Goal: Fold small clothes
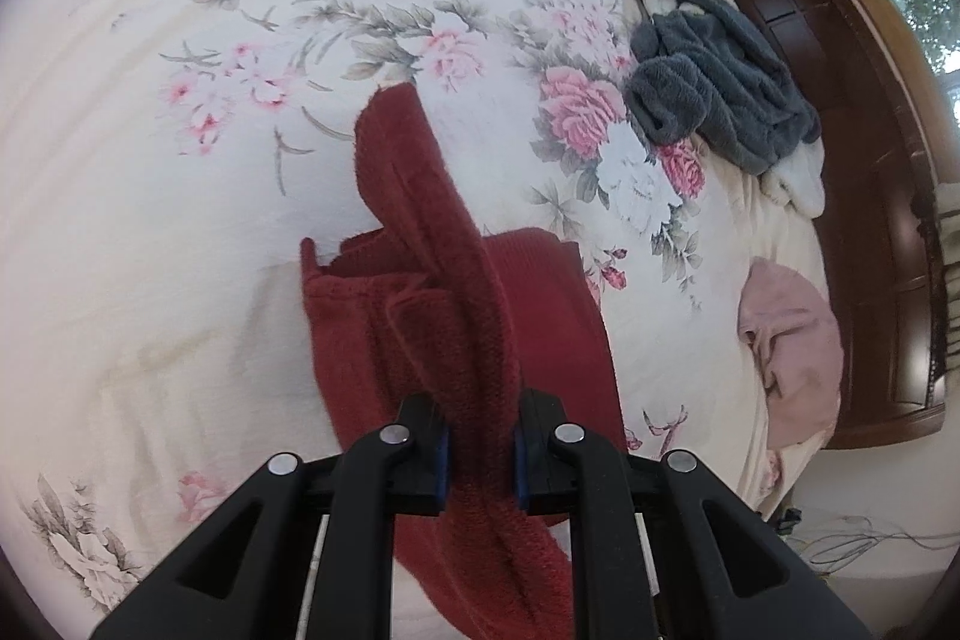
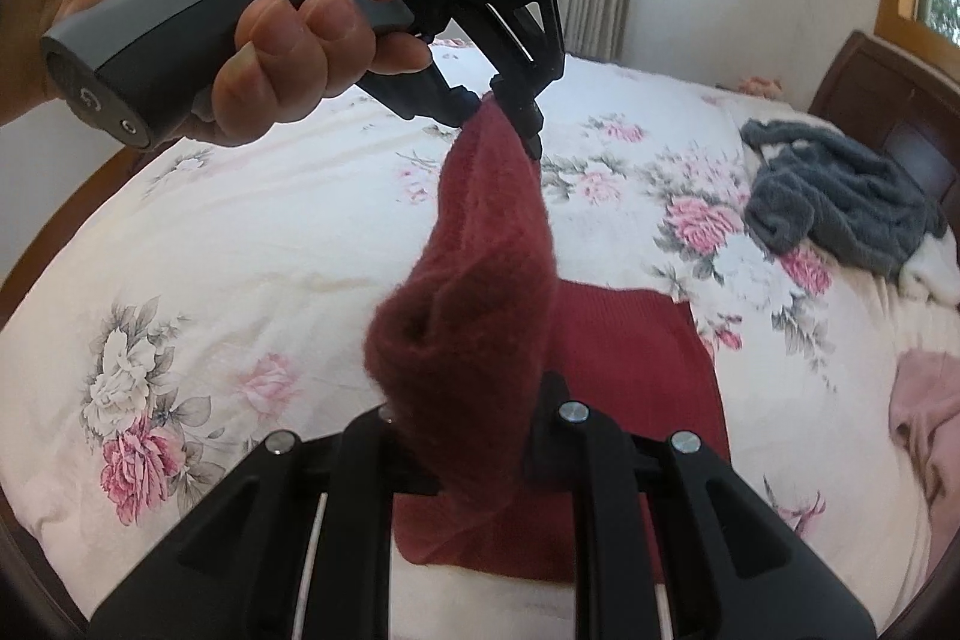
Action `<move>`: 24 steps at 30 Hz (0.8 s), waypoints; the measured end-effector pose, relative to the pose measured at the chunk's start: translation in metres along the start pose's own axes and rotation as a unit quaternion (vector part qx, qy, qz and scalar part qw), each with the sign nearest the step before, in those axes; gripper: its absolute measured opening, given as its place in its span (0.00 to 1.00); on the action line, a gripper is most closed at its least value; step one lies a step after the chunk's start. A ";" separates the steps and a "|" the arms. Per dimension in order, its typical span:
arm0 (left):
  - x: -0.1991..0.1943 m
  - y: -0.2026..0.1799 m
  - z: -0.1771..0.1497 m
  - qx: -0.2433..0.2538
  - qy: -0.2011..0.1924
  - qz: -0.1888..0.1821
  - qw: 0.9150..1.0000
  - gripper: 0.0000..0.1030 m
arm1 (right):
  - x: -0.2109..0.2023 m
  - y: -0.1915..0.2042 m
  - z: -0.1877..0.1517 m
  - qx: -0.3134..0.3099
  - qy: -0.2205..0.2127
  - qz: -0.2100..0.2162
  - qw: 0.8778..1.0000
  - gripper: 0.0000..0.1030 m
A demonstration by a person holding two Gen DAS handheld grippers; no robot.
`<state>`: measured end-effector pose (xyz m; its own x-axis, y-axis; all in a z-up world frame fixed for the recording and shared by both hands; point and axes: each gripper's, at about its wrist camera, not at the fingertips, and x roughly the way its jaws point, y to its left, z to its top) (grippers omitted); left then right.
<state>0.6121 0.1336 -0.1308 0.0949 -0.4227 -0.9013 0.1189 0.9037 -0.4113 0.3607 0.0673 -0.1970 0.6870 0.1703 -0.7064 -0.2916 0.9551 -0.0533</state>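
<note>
Your left gripper [image 1: 479, 451] is clamped on a strip of the red garment [image 1: 444, 244], lifted above the bed [image 1: 150, 232]. Your right gripper [image 2: 474, 451] pinches the other end, probably a sleeve; the fabric hides its pads. The body lies flat below, partly folded. Still unfolded: grey fleece [image 1: 714, 64] beyond it, pink piece [image 1: 786, 340] beside it.

No readable text, label, brand or number was found in either view. The only mark was a small power-style symbol on the butt end of the grey handle [image 2: 180, 40], just beside a small round button on that same end; the symbol carried no letters. The top of that handle's black housing showed faint print, too blurred to read.
</note>
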 end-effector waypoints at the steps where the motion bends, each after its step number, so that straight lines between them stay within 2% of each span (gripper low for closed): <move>1: 0.005 -0.005 0.000 0.002 0.002 0.004 1.000 0.14 | 0.001 -0.005 -0.002 0.008 0.002 0.002 1.000 0.14; 14: 0.065 -0.058 0.000 0.026 0.032 0.065 0.997 0.14 | 0.011 -0.061 -0.033 0.083 0.023 0.026 0.996 0.14; 24: 0.119 -0.093 -0.005 0.046 0.057 0.121 0.990 0.14 | 0.024 -0.098 -0.063 0.141 0.039 0.054 0.988 0.14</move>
<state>0.6075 -0.0001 -0.2002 0.0195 -0.1800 -0.9835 0.1969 0.9651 -0.1727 0.3638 -0.0372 -0.2527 0.6061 0.2657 -0.7497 -0.1557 0.9640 0.2157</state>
